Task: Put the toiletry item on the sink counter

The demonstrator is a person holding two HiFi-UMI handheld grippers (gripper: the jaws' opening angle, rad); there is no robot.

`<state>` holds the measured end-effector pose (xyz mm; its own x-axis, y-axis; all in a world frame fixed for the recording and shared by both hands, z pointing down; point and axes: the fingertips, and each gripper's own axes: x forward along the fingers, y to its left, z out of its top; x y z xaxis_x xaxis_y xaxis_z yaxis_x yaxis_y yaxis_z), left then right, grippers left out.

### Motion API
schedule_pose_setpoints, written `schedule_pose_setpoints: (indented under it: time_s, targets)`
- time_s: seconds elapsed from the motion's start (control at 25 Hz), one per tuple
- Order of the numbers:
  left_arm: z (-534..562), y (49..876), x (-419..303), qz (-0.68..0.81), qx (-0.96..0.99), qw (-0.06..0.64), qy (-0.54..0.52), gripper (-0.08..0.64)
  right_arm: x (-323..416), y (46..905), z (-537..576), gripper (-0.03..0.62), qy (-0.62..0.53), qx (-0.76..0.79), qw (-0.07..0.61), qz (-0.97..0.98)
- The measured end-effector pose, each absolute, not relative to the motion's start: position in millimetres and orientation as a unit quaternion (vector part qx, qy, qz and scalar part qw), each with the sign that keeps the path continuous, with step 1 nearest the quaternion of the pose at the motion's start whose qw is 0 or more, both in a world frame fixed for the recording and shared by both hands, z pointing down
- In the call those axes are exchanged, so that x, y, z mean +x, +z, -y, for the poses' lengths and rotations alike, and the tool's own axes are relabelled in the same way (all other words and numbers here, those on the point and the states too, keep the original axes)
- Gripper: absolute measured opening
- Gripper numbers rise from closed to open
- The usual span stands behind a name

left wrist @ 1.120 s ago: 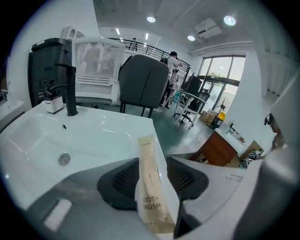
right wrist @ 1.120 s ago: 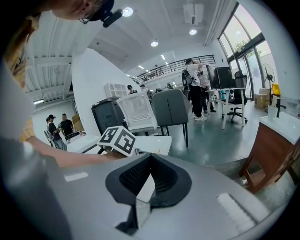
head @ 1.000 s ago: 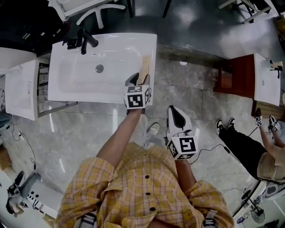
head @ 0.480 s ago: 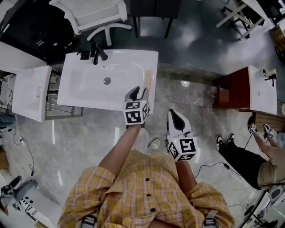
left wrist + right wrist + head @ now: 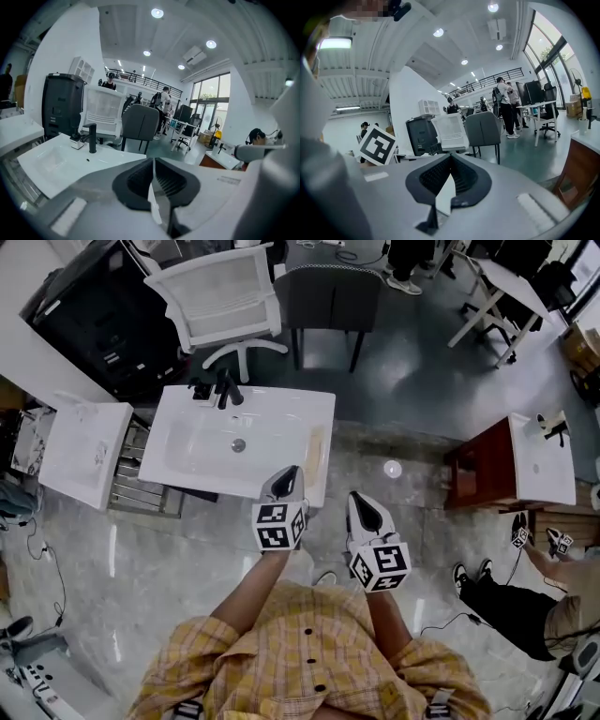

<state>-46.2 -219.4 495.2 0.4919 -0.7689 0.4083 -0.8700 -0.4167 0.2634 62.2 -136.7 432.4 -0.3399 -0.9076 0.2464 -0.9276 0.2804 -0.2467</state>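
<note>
- A second ago the left hand-held gripper (image 5: pixel 287 474) stood at the right edge of the white ceramic surface with the sink basin (image 5: pixel 281 409), its jaws wide and close to the item.
- Now this hand-held gripper is drawn back to the near edge of the surface, close to the near right corner. Its jaws are closing and are almost together, with nothing between them.
- The toiletry item, a pale beige flat rectangular bar (image 5: pixel 315 448), lies along the right edge of the surface, apart from both grippers.
- The right hand-held gripper (image 5: pixel 361 504) hangs over the floor, off the surface, with its jaws narrow and empty.
- In my judgement the item is released and placed, so the task looks finished.
</note>
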Motion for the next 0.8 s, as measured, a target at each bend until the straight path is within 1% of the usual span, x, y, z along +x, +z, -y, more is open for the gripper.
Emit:
schedule_pose_setpoints:
  time_s: [0.08, 0.48, 0.8]
  targets:
    - [210.4, 484.2, -48.7, 0.493, 0.838, 0.209, 0.104, 0.000, 61.3, 427.9, 132.7, 0.000, 0.166, 0.574, 0.024, 0.801]
    - [160.9, 436.0, -53.7, 0.493, 0.853, 0.150, 0.077, 0.000, 52.6, 402.6, 110.7, -0.002, 0.137, 0.570, 0.011, 0.810]
    - [131.1, 418.3, -61.5, 0.508, 0.849, 0.128, 0.064, 0.000, 54.7, 391.0, 92.6, -0.002, 0.125, 0.572, 0.001, 0.811]
